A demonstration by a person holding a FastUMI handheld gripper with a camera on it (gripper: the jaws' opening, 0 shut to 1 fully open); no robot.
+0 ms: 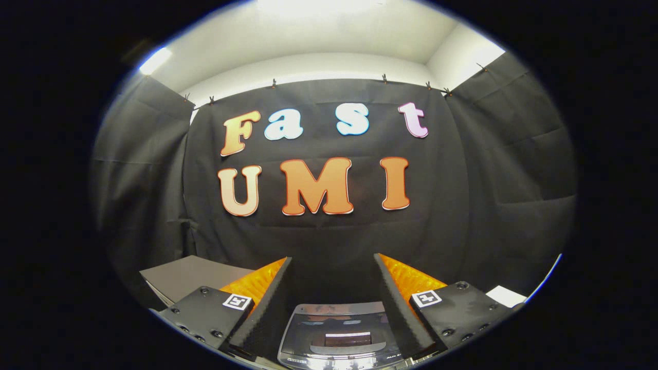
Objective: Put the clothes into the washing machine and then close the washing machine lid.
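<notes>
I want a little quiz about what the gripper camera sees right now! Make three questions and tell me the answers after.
1. True or false: the gripper is squeezing a piece of clothing.
2. What sits low between the two fingers: A) a red bucket, B) the grey washing machine with its glossy lid, C) a blue chair?
3. Fill in: the washing machine's lid looks ____ (open/closed).

Key
1. False. The fingers are spread apart with nothing between them.
2. B.
3. Closed. It lies flat and reflects the booth's wall. A flat grey board lies beyond the left finger.
</notes>
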